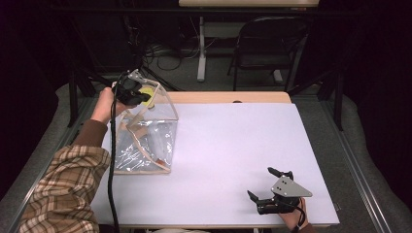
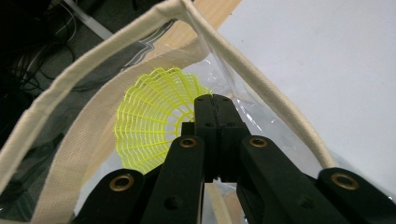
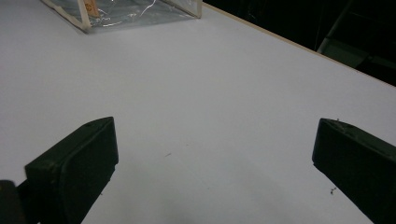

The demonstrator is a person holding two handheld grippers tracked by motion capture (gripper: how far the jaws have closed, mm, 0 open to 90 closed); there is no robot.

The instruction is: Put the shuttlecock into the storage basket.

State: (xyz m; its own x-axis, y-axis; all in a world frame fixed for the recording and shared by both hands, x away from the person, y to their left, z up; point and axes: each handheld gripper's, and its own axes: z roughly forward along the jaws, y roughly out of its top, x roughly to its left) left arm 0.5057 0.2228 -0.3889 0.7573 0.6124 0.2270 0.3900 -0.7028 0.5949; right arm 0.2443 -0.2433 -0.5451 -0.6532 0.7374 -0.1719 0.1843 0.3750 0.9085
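Note:
A clear plastic bag (image 1: 145, 145) with beige cloth trim stands at the table's left, its mouth held up. A yellow mesh shuttlecock (image 1: 147, 93) hangs at that mouth. My left gripper (image 1: 141, 98) reaches into the opening with its jaws pressed together. In the left gripper view the left gripper (image 2: 215, 106) pinches the edge of the shuttlecock (image 2: 149, 116) skirt, inside the bag's beige rim (image 2: 70, 79). My right gripper (image 1: 261, 183) rests near the table's front right corner, jaws wide apart with nothing between them. In its own view the right gripper (image 3: 215, 140) faces the bag (image 3: 126, 9).
The white table top (image 1: 233, 141) has a wooden strip (image 1: 228, 97) along its far edge. A black folding chair (image 1: 269, 43) and a table leg (image 1: 201, 48) stand on the floor beyond. A plaid sleeve (image 1: 63, 189) lies along the left edge.

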